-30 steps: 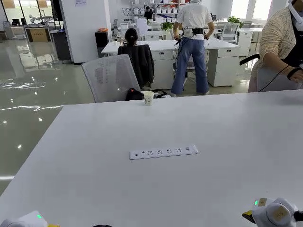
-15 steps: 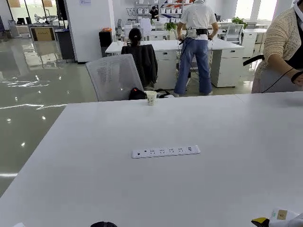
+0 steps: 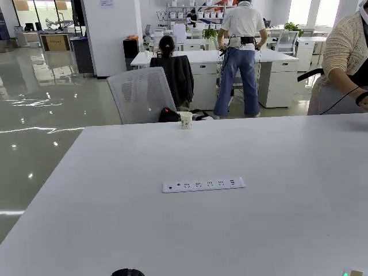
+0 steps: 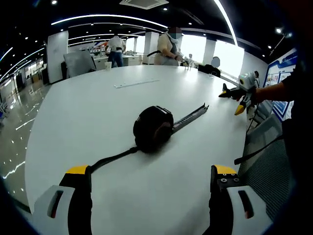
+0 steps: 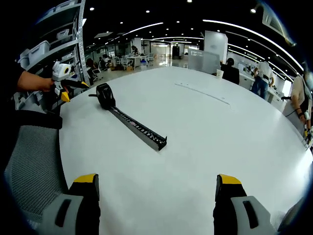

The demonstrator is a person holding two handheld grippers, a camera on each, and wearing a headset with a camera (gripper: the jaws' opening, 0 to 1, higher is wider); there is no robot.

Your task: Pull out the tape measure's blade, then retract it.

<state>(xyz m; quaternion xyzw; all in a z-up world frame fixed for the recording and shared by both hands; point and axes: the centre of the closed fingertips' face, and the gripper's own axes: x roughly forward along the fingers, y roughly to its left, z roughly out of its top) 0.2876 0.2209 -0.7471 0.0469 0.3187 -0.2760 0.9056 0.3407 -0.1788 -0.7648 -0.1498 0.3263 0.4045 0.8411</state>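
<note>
Now, on the left, the left gripper (image 4: pixel 150 172) hangs with jaws spread wide, gripping nothing. Ahead of them, untouched on the white table (image 4: pixel 73 117), lies the black tape measure (image 4: pixel 153 128), its blade (image 4: pixel 190 117) out flat, pointing towards the right gripper (image 5: pixel 156 180), whose jaws also gape, short of the blade's tip.
</note>
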